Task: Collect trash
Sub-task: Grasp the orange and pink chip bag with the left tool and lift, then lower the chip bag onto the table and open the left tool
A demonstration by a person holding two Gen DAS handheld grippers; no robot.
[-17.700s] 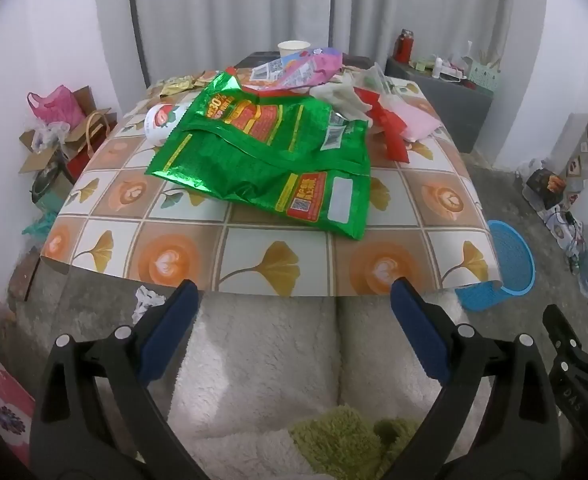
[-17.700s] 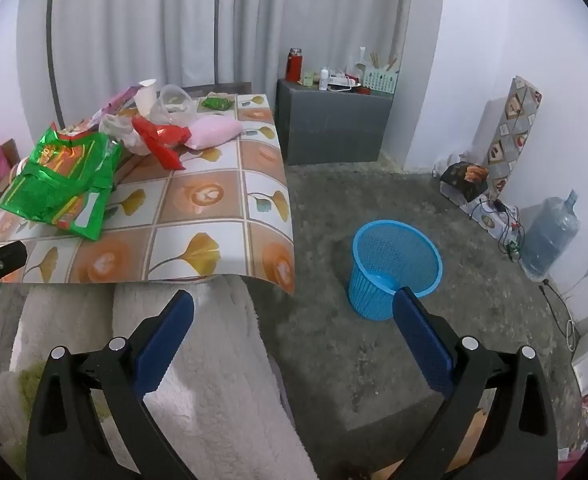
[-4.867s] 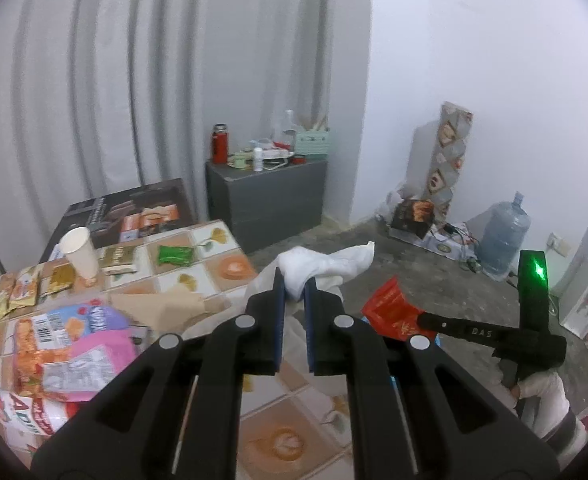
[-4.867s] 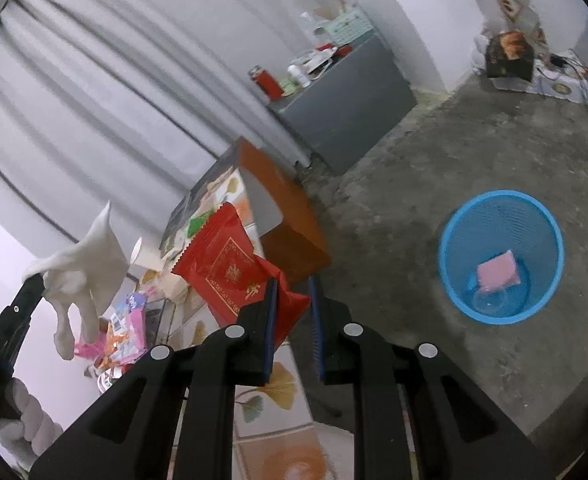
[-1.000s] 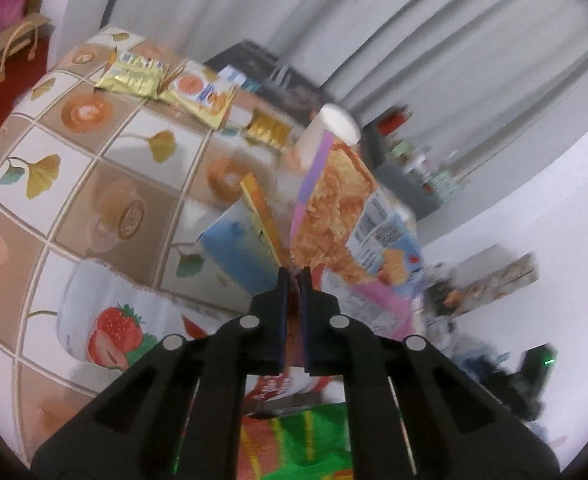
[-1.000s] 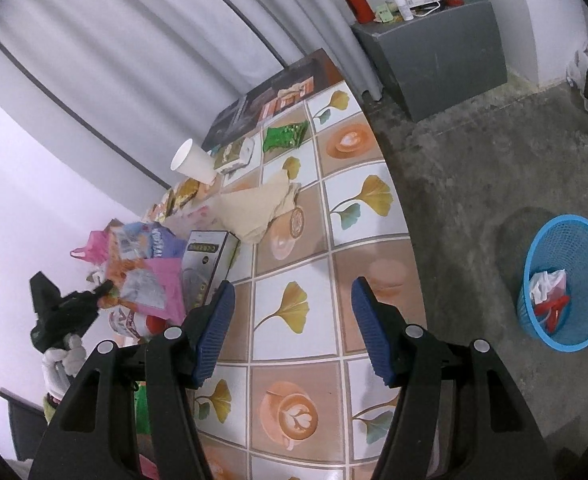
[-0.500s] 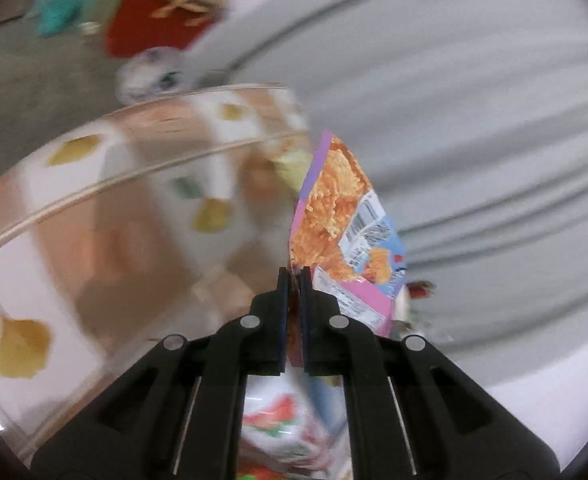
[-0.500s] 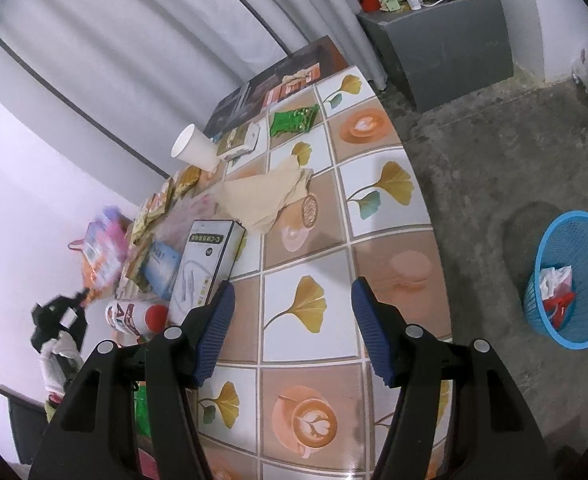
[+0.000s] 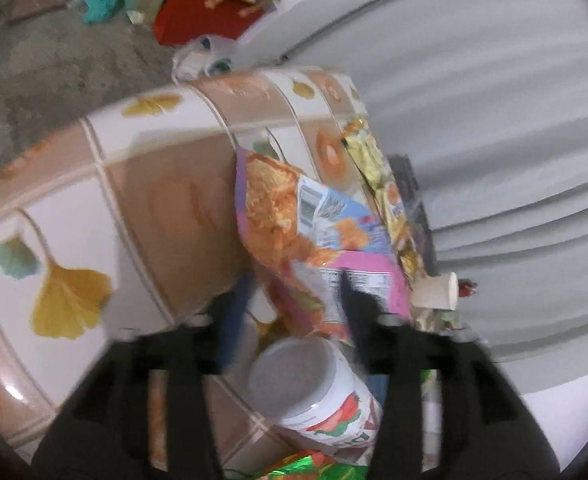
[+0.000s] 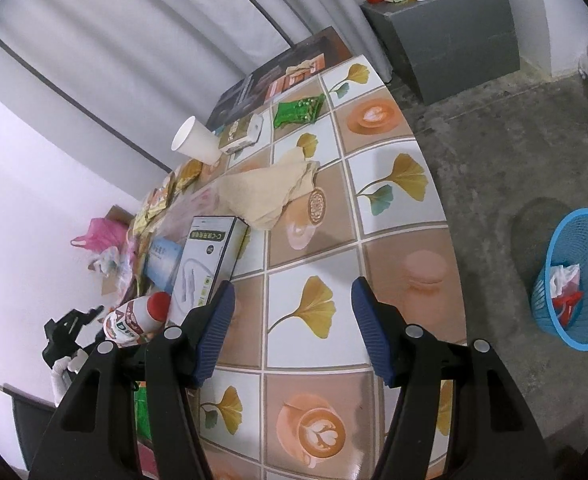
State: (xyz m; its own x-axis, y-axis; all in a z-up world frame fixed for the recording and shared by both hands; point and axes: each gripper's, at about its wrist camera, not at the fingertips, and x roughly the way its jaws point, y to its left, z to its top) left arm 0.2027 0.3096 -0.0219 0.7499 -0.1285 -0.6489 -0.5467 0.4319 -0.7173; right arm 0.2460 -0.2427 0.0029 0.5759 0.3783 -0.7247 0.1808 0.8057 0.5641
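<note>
In my right view the lower centre of the table (image 10: 409, 276) is bare, giving my right gripper (image 10: 294, 332) room. A box (image 10: 204, 268) and bottle (image 10: 134, 320) crowd the left. In my left view a snack bag (image 9: 313, 248) and jar (image 9: 313, 388) block the centre.

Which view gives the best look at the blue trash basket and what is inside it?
The right wrist view. The blue trash basket stands in full on the concrete floor right of the table, with white and red trash visible inside. The left wrist view does not show it at all; it faces the table's far side and the curtain.
</note>
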